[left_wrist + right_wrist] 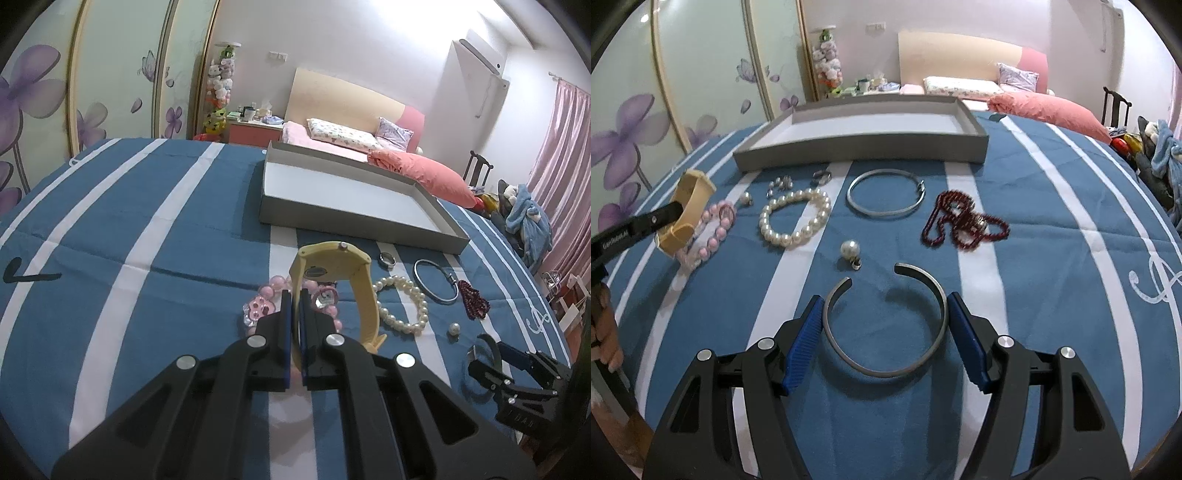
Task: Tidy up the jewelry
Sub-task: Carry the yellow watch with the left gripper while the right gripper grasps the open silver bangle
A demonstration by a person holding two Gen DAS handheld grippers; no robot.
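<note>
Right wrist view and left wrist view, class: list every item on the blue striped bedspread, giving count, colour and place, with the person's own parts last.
Shallow cardboard tray: one, grey, far side of bedspread, nothing seen inside.
Closed thin metal bangle: one, silver, before the tray.
Dark red bead necklace: one, heaped right of the bangle.
White pearl bracelet: one, left of the bangle.
Loose pearl pendant: one, white, centre.
Pink bead bracelet: one, far left.
Small metal ring: one, silver, near the tray.
Yellow rubber watch strap: one, raised, in the left claw.
Open metal cuff bangle: one, grey, between the right claw's pads.
Left claw: black, shut on strap.
Right claw: black, blue pads touching the cuff.
</note>
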